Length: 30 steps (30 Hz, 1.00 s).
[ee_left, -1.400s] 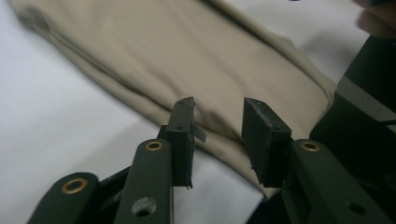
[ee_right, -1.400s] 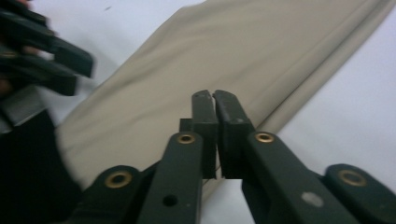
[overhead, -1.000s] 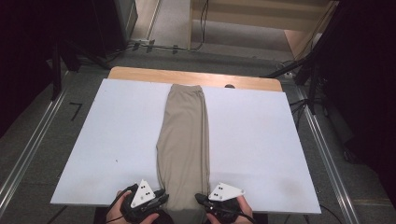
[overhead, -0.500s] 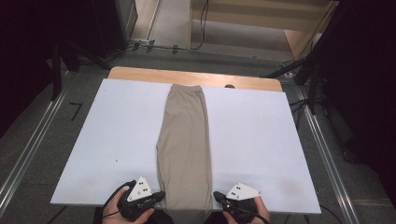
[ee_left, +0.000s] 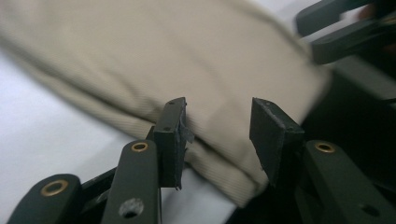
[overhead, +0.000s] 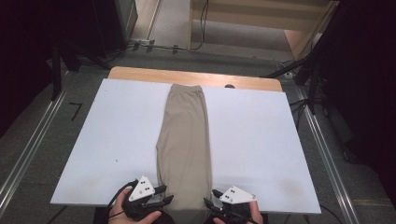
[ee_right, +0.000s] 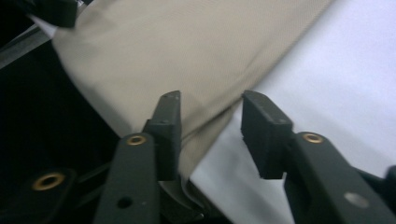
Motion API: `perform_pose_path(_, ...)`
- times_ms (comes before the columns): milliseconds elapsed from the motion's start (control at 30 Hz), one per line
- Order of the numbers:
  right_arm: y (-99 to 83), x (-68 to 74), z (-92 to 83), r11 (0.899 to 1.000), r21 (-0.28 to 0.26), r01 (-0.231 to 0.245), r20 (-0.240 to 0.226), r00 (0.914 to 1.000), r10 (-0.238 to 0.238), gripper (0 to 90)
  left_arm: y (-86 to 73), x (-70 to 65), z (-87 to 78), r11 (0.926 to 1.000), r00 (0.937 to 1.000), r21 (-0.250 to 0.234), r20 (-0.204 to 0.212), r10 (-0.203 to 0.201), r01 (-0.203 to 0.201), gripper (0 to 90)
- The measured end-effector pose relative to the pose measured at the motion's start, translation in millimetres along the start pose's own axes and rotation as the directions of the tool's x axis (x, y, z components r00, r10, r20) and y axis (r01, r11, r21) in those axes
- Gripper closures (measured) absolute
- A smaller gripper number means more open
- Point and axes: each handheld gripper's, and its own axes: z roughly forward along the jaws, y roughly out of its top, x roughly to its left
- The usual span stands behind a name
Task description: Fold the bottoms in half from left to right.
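both jaws opened off beige cloth (overhead: pixel 184 140); white tabletop (overhead: pixel 261 135), grey floor (overhead: pixel 42 140).

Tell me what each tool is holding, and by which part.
Nothing is held. Both the left tool and right tool have just opened, their jaws apart around the near corners of the folded beige trousers.
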Motion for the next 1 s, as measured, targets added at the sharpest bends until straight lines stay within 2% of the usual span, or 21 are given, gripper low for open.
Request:
perform_pose_path(67, 1.2, 3.6, 4.6, 1.0, 0.0, 0.018, 0.016, 0.9997, -0.018, 56.5, 1.8, -2.8, 5.0, 0.9996, 0.9984, 0.019, -0.052, 0.021, -0.02, 63.6)
perform_pose_path(100, 1.2, 3.6, 4.6, 1.0, 0.0, 0.018, 0.016, 0.9997, -0.018, 56.5, 1.8, -2.8, 5.0, 0.9996, 0.9984, 0.019, -0.052, 0.021, -0.02, 67.4)
perform_pose_path(133, 2.5, 6.2, 6.5, 1.0, -0.005, 0.026, 0.038, 0.999, -0.025, 61.3, 3.4, -3.5, 5.9, 0.9993, 0.9972, 0.028, -0.07, 0.028, -0.027, 71.1)
perform_pose_path(200, 3.5, 6.9, 7.6, 1.0, -0.009, 0.004, 0.051, 0.9987, -0.003, 65.9, 6.3, -5.5, 8.1, 0.9977, 0.9932, 0.044, -0.102, 0.056, -0.052, 78.7)
perform_pose_path(267, 4.1, 6.3, 8.1, 1.0, -0.013, 0.003, 0.056, 0.9984, -0.003, 70.3, 7.2, -6.2, 8.3, 0.9974, 0.9932, 0.044, -0.099, 0.062, -0.058, 87.6)
perform_pose_path(300, 4.1, 6.3, 8.1, 1.0, -0.013, 0.003, 0.056, 0.9984, -0.003, 70.3, 7.2, -6.2, 8.3, 0.9974, 0.9932, 0.044, -0.099, 0.062, -0.058, 89.1)
perform_pose_path(333, 4.5, 6.0, 7.0, 1.0, -0.011, 0.012, 0.072, 0.9974, -0.011, 76.3, 8.1, -7.1, 8.2, 0.9966, 0.9922, 0.047, -0.101, 0.073, -0.068, 89.6)
perform_pose_path(367, 4.3, 5.1, 6.5, 1.0, -0.011, 0.011, 0.076, 0.9971, -0.01, 78.4, 8.6, -6.9, 7.7, 0.9965, 0.9929, 0.047, -0.094, 0.073, -0.069, 90.0)
perform_pose_path(467, 3.9, -0.4, 3.5, 1.0, -0.016, -0.004, 0.055, 0.9985, 0.005, 86.5, 10.0, -4.9, 3.4, 0.9978, 0.9958, 0.029, -0.069, 0.061, -0.059, 90.0)
perform_pose_path(500, 3.9, -0.4, 3.5, 1.0, -0.016, -0.004, 0.055, 0.9985, 0.005, 86.5, 10.0, -4.9, 3.4, 0.9978, 0.9958, 0.029, -0.069, 0.061, -0.059, 90.0)
perform_pose_path(533, 4.0, -3.0, 1.6, 1.0, -0.018, -0.011, 0.038, 0.9992, 0.012, 88.0, 10.8, -3.6, -1.5, 0.999, 0.998, 0.001, -0.044, 0.045, -0.045, 90.0)
perform_pose_path(633, 5.1, -4.1, -1.4, 1.0, -0.027, -0.007, 0.024, 0.9997, 0.008, 88.3, 11.6, -2.6, -10.4, 0.9986, 0.9984, -0.025, -0.031, 0.046, -0.047, 90.0)
perform_pose_path(767, 8.4, -1.9, -9.1, 0.997, -0.08, 0.002, -0.016, 0.9999, -0.003, 88.3, 11.8, -0.2, -22.2, 0.9979, 0.999, -0.052, -0.021, 0.038, -0.039, 90.0)
perform_pose_path(867, 10.2, 1.2, -11.7, 0.996, -0.091, 0.02, -0.015, 0.9997, -0.022, 88.2, 9.1, 5.5, -24.3, 0.999, 0.9998, -0.039, -0.009, 0.019, -0.02, 90.0)
perform_pose_path(900, 9.9, 1.4, -10.6, 0.997, -0.08, 0.021, -0.006, 0.9997, -0.022, 88.2, 7.5, 8.1, -22.2, 0.9998, 0.9999, -0.015, 0.004, 0.014, -0.014, 90.0)
perform_pose_path(1000, 8.2, -1.1, -6.4, 0.999, -0.049, 0.012, 0.007, 0.9999, -0.012, 88.1, 3.3, 9.8, -17.0, 0.9998, 0.9998, 0.012, -0.007, 0.017, -0.017, 87.4)
